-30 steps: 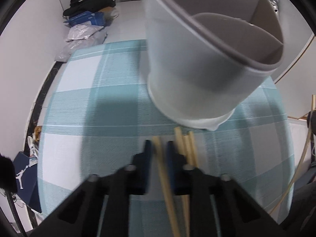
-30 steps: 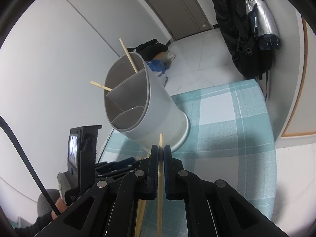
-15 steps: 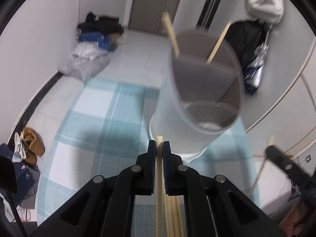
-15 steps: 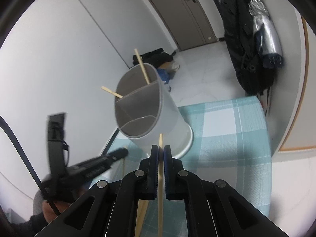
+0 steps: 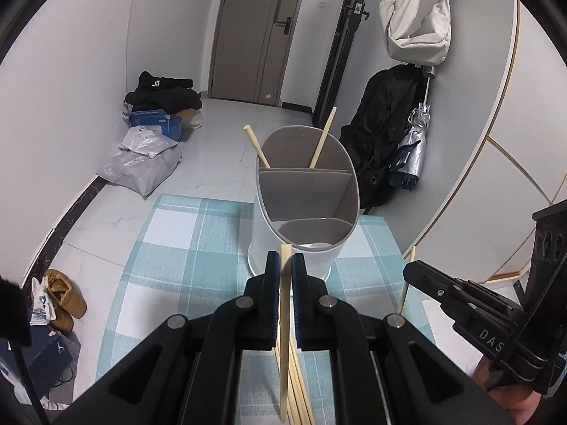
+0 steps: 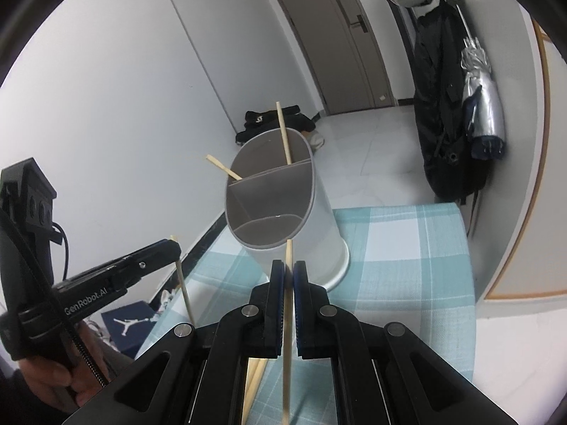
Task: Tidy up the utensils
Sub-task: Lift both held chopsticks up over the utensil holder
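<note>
Clamping one chopstick (image 5: 283, 322) near its upper end in the left tool (image 5: 283, 265), pads narrowed onto the thin wood, long tail hanging below; pinching a second chopstick (image 6: 287, 304) the same way in the right tool (image 6: 288, 272). Hovering just short of the grey divided holder (image 5: 304, 219), standing upright on the checked surface (image 5: 170, 258) with two sticks (image 5: 320, 141) already leaning in its far compartment. Risking, by this reading, a swinging tail pivoting in the grip, a tip catching the rim or the divider and tipping the light holder, or the two tools crowding each other at the opening. Leaving loose chopsticks (image 5: 297, 389) lying on the surface below.
</note>
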`<control>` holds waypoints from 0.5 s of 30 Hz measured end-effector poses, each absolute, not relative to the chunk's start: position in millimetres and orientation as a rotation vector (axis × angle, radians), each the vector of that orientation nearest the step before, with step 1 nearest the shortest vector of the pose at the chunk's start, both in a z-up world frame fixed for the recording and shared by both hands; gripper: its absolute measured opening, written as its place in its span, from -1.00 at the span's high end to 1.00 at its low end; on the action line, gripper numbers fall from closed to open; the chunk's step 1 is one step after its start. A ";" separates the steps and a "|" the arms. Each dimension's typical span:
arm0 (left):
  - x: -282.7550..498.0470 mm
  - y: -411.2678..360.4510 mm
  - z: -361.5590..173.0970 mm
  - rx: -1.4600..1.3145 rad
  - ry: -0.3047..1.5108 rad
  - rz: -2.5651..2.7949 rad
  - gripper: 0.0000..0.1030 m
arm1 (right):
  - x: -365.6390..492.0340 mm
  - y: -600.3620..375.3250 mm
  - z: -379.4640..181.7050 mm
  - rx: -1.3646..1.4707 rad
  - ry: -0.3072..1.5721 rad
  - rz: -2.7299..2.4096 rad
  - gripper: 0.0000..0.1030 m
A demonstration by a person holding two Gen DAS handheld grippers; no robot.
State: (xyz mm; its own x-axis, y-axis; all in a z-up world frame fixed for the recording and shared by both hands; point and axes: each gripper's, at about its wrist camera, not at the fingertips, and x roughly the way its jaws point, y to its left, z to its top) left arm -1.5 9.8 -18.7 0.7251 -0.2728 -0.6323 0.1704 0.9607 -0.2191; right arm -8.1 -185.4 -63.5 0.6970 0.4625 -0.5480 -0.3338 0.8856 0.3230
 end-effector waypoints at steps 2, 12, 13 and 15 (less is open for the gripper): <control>-3.2 9.1 -17.6 -0.141 0.723 -0.242 0.94 | -10.9 -184.6 -61.9 0.194 0.656 0.448 0.92; -15.8 13.3 -11.4 -0.140 0.723 -0.242 0.94 | -24.4 -186.2 -54.3 0.187 0.625 0.438 0.92; -16.7 13.6 -11.2 -0.141 0.726 -0.246 0.94 | -25.3 -186.3 -53.9 0.188 0.621 0.438 0.92; -19.5 15.2 -10.2 -0.145 0.724 -0.250 0.94 | -25.7 -185.0 -52.3 0.166 0.613 0.435 0.92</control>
State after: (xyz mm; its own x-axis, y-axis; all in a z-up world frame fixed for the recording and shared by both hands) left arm -19.5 15.2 -10.2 0.7212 -0.2752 -0.6357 0.1752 0.9603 -0.2169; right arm -25.7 -185.0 -52.3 0.7310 0.4418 -0.5201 -0.3447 0.8968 0.2774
